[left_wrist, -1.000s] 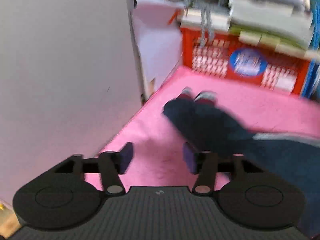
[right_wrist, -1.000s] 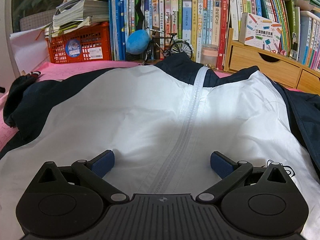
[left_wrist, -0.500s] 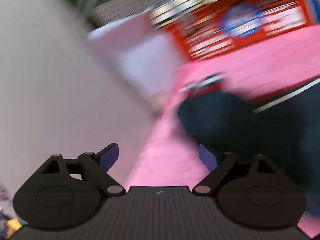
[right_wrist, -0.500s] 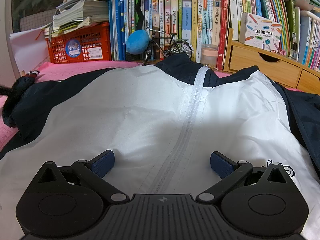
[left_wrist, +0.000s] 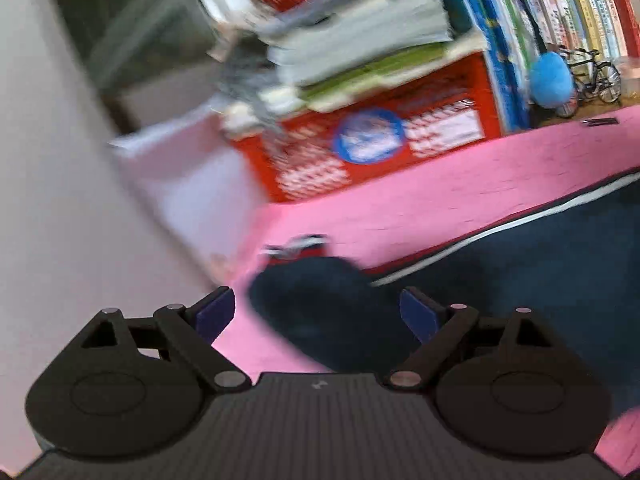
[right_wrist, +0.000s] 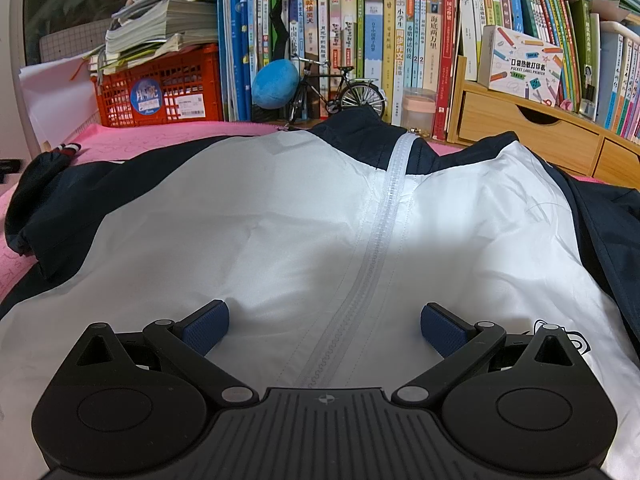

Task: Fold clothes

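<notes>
A white and navy zip jacket [right_wrist: 280,220] lies front up on a pink table cover [right_wrist: 152,140]. Its navy left sleeve [left_wrist: 328,304] ends in a striped red and white cuff [left_wrist: 296,244]. My left gripper [left_wrist: 318,314] is open, with the sleeve end between and just beyond its fingers; the view is blurred. My right gripper [right_wrist: 324,322] is open and empty, low over the white front, straddling the zipper [right_wrist: 380,232].
A red crate [right_wrist: 160,92] topped with stacked papers stands at the back left, also in the left wrist view [left_wrist: 360,144]. Books, a blue ball [right_wrist: 276,84], a model bicycle [right_wrist: 340,88] and wooden drawers [right_wrist: 520,132] line the back. A grey wall [left_wrist: 60,200] is left.
My left gripper has opened wider and swung toward the right, so the sleeve end now lies between its fingers. The right gripper and the jacket front have not moved.
</notes>
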The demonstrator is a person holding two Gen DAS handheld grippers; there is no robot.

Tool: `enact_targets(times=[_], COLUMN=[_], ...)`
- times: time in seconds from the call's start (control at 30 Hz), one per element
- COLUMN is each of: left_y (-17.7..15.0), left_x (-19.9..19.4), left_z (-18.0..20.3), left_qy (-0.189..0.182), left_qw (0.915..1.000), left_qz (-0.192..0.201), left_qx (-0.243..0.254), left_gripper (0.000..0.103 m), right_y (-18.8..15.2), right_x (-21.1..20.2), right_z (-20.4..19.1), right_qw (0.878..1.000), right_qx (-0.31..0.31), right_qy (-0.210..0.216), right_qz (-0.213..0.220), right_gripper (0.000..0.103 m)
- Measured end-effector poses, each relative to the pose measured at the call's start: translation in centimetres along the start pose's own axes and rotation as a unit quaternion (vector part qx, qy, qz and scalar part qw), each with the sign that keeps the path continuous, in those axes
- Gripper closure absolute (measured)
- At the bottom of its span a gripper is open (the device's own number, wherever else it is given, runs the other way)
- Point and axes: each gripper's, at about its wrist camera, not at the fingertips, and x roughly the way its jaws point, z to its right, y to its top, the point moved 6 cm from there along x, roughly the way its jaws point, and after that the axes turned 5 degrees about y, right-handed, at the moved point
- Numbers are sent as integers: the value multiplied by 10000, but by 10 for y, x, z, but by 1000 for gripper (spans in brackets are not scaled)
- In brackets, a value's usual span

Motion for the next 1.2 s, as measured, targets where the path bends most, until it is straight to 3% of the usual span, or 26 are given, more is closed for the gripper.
enact_targets(times=[0.07,0.13,0.27,0.37,0.6,0.73,0.77,0.83,0.93,1.07,1.13,1.17,1.2], left_y=[2,-4,-26,-50,-88,-100,-101,-89,-60,-40,-31,-37,-43], left_x=[32,54,50,47,13,8,7,-4,-17,-20,-21,-16,-9], left_z=[8,7,-17,-47,-96,-106,-108,-107,-90,-81,-76,-72,-68], left_qy=[-6,569,1190,1212,841,531,481,642,1038,1028,1029,1071,1103], left_qw=[9993,9960,9879,9847,9884,9811,9783,9834,9929,9934,9934,9934,9927], left_qz=[-362,-658,-654,-843,-1256,-1588,-1610,-1171,-332,-36,72,-175,-434], left_qx=[-67,180,744,921,135,-970,-1214,-1228,-474,-505,-502,-365,-234], left_gripper=[13,19,22,21,10,11,16,19,17,17,11,5,5], right_y=[0,0,0,0,1,1,1,1,1,1,1,1,1], right_x=[0,0,0,0,1,1,1,1,1,1,1,1,1], right_z=[0,0,0,0,-1,-1,-1,-1,-1,-1,-1,-1,-1], right_qw=[10000,10000,10000,10000,10000,10000,10000,10000,10000,10000,10000,10000,10000], right_qx=[-1,0,0,2,6,9,9,9,9,9,8,8,6], right_qy=[1,3,2,2,2,2,3,2,2,1,3,3,3], right_qz=[0,0,0,0,-1,-1,-1,-1,-1,-1,-1,-1,-1], right_gripper=[0,0,0,0,0,0,0,0,0,0,0,0,0])
